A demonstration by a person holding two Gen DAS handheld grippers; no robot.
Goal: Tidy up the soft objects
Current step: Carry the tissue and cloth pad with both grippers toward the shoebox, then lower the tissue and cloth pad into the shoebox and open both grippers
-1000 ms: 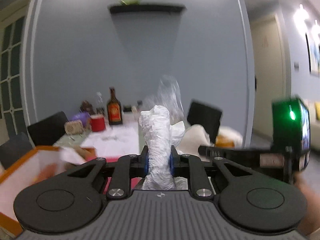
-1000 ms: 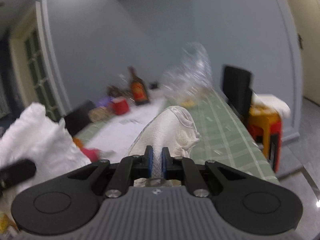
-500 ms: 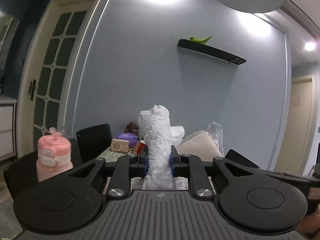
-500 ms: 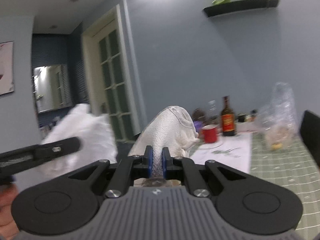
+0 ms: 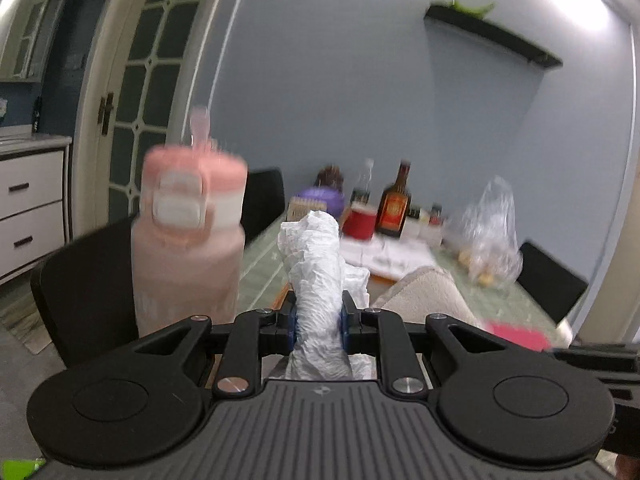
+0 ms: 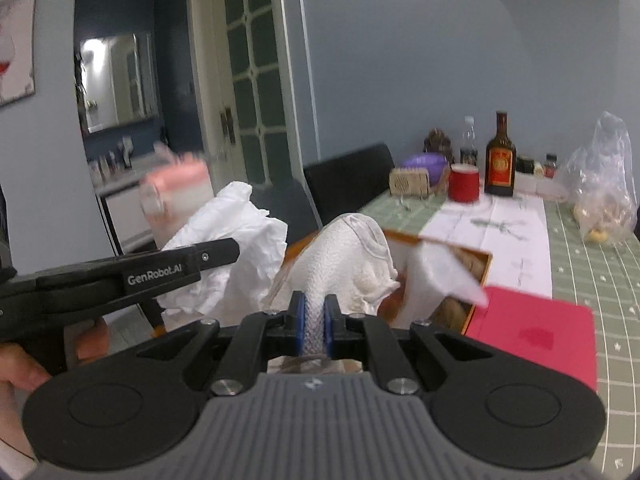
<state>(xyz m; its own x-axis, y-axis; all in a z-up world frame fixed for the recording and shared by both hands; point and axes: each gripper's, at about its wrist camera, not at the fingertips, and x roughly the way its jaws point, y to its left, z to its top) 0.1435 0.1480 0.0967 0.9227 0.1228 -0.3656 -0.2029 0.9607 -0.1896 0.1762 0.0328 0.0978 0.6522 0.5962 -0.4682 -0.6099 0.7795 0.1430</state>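
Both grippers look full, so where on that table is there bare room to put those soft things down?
Bare green tablecloth lies between the pink folder and the plastic bag. The far end is crowded with the brown bottle, red cup and jars.

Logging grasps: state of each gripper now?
Left gripper: shut on white bag.
Right gripper: shut on cloth.

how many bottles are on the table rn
2 at the table's far end: a brown bottle with a red label, and a clear bottle just left of it. Others may be hidden behind the clutter.
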